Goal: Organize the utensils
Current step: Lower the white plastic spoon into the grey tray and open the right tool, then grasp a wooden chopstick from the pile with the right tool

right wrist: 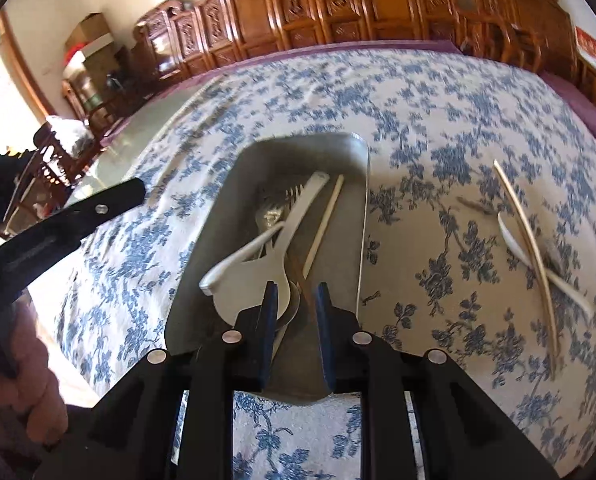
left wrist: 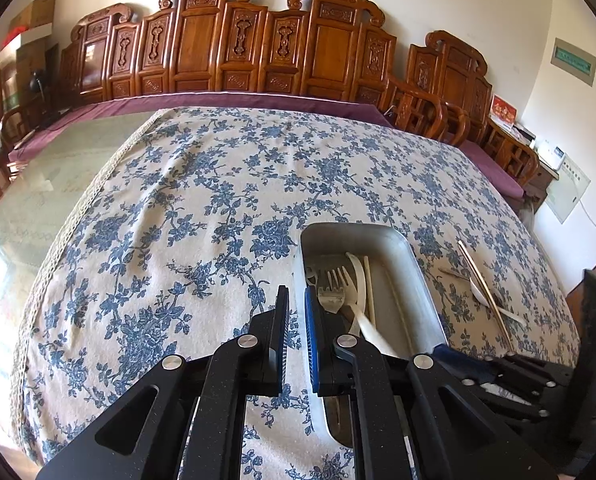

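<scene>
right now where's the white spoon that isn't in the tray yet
In the right wrist view the white spoon lies on the floral tablecloth, right of the metal tray, with a chopstick crossing over it.

No writing can be read: the green wall plaque (left wrist: 573,62), the red card (left wrist: 503,113) and the white wall sheet (left wrist: 569,188) are too small and blurred.

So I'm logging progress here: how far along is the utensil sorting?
Mostly done: forks, a white spoon and a chopstick lie in the metal tray. The right gripper hovers open over it, holding nothing. Left: a chopstick and spoon on the tablecloth.
</scene>
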